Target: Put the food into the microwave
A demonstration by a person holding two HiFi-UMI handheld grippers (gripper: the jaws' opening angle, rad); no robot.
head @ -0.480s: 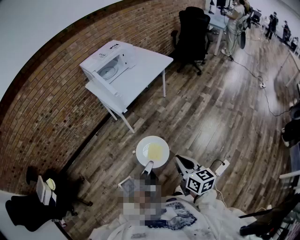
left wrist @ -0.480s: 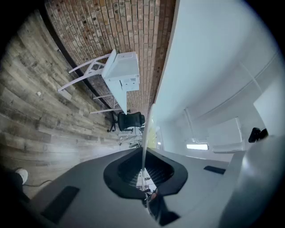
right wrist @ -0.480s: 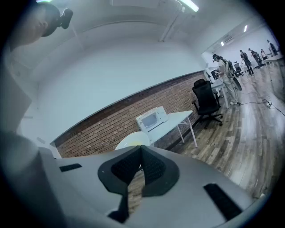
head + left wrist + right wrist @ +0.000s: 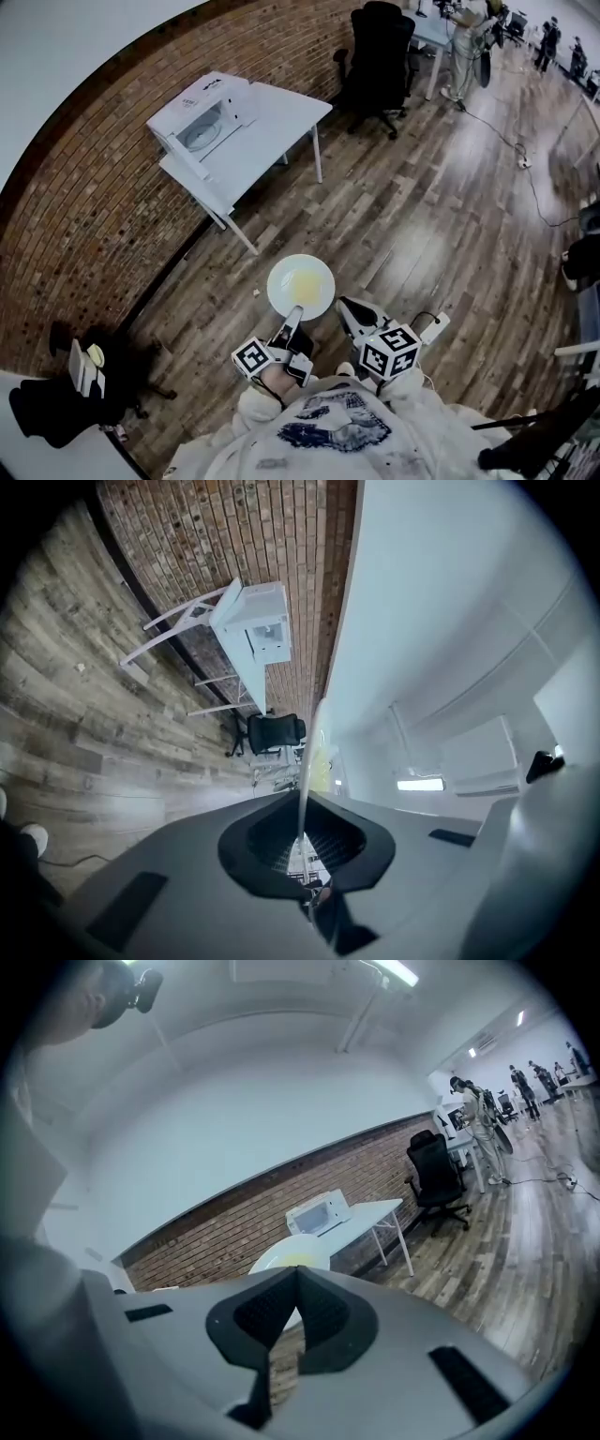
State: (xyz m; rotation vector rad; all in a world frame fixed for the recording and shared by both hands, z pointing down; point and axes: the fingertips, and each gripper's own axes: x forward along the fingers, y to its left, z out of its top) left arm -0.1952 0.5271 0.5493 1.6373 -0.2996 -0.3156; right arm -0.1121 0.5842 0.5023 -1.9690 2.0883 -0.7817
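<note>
Left tongs (image 4: 294, 321): clamped on the near rim of the plate (image 4: 273, 287), thin edge pinched between the pads.
Right tongs (image 4: 345, 306): tips closed together, nothing between them; just right of the left pair, near the plate's rim, contact not to be told.
Plate: white, round, shallow; carried out ahead of the left tongs above the wooden floor (image 4: 422, 216), held at one edge only.
Food (image 4: 307, 279): flat, pale yellow patch at the plate's middle, just beyond the left tips; kind not to be told.
Microwave (image 4: 200, 128): far ahead and to the left of both tongs, door apparently open, on the white table (image 4: 272, 127) by the brick wall (image 4: 84, 225); well apart from the plate.
Handling: probably stiff, glazed and slick, breakable if dropped; weight hung out beyond a one-sided pinch, so liable to pivot on the pads.
Where to hold: on the rim, deep enough for the pads to bite past the lip; likely steadier with the right tongs taking the rim at the right side.
Risk: a tilt, and food sliding toward the far edge.
Stage: judged a carry toward the oven; loading not yet done.
</note>
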